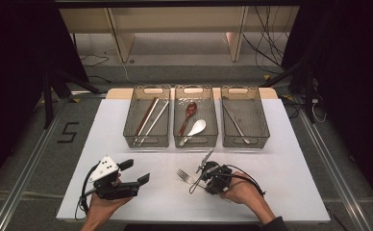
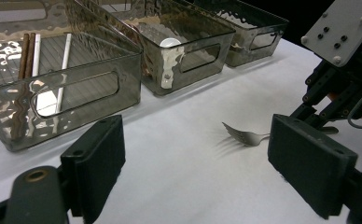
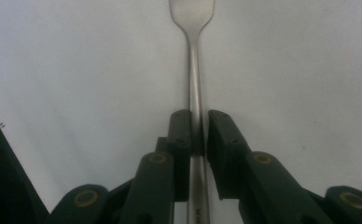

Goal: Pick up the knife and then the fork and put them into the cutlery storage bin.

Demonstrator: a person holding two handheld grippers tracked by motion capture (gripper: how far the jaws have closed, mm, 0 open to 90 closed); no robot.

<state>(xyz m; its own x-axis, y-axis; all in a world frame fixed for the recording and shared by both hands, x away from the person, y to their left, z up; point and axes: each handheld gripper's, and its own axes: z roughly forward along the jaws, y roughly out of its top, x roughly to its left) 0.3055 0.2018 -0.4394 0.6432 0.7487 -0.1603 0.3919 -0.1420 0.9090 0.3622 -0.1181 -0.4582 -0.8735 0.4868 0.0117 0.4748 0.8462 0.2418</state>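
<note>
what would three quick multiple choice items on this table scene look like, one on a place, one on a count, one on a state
1. Where does the fork lie?
A. in the left bin
B. on the white table, in front of the bins
C. in the right bin

2. How many clear bins stand in the row?
A. two
B. three
C. four

3. How does the right tool stand?
A. closed on the fork's handle
C. wide open over the bins
B. closed on a spoon

Answers:
1 B: the high view shows the fork on the bare table, near the person's edge.
2 B: left bin, middle bin and right bin stand side by side.
3 A: the right gripper view shows both pads against the handle. The left tool is open with nothing between its pads.
</note>
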